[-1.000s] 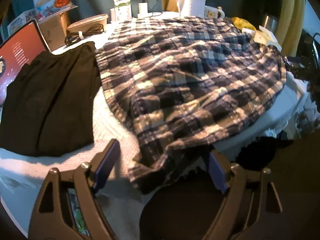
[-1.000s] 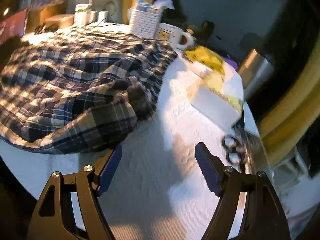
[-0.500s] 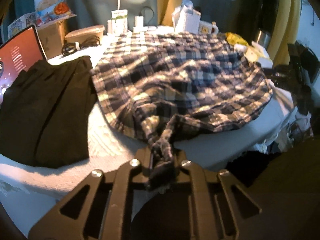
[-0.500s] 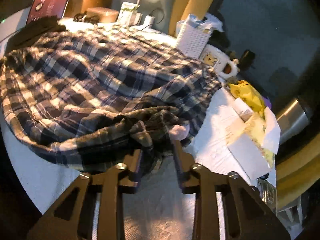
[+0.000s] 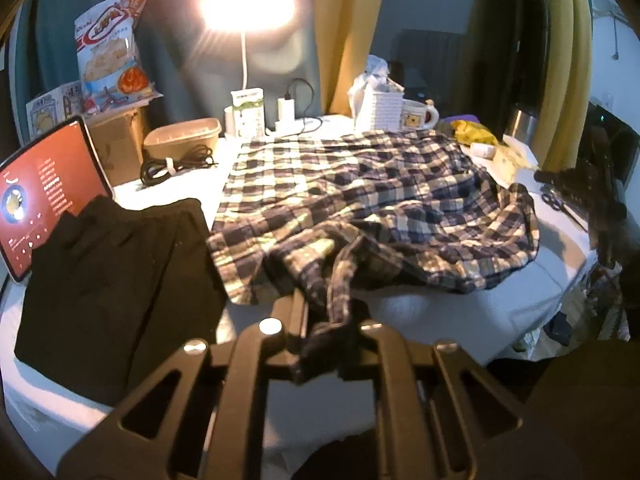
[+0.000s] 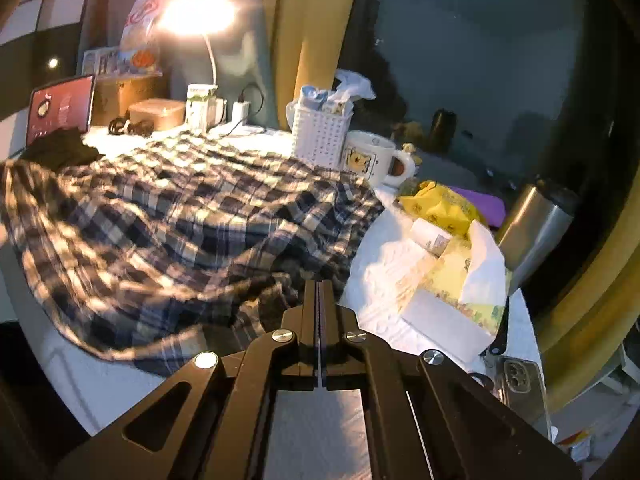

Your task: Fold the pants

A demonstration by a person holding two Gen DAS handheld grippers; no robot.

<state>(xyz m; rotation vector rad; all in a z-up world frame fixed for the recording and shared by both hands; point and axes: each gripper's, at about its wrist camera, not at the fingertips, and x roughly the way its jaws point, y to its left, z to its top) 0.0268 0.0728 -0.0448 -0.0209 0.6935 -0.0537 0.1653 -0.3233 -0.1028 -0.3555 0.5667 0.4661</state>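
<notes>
Plaid pants point(image 5: 380, 196) in dark blue and cream lie spread over the white-covered table point(image 5: 460, 312). My left gripper point(image 5: 326, 320) is shut on a bunched near-left edge of the pants and holds it lifted off the table. My right gripper point(image 6: 319, 300) is shut on the near-right edge of the same pants point(image 6: 180, 216), with the fabric pulled up toward the jaws. The cloth between the two grips sags in folds.
Folded black garment point(image 5: 116, 280) and a lit tablet point(image 5: 44, 192) lie at the left. A lamp, white basket point(image 6: 322, 136), mug point(image 6: 372, 158), yellow packets point(image 6: 440, 204), a steel flask point(image 6: 536, 228) and scissors point(image 5: 560, 204) crowd the back and right.
Both grippers went from open to shut on the pants' near edge. Both have since lifted and pulled the edge back, so the cloth rises off the table.
</notes>
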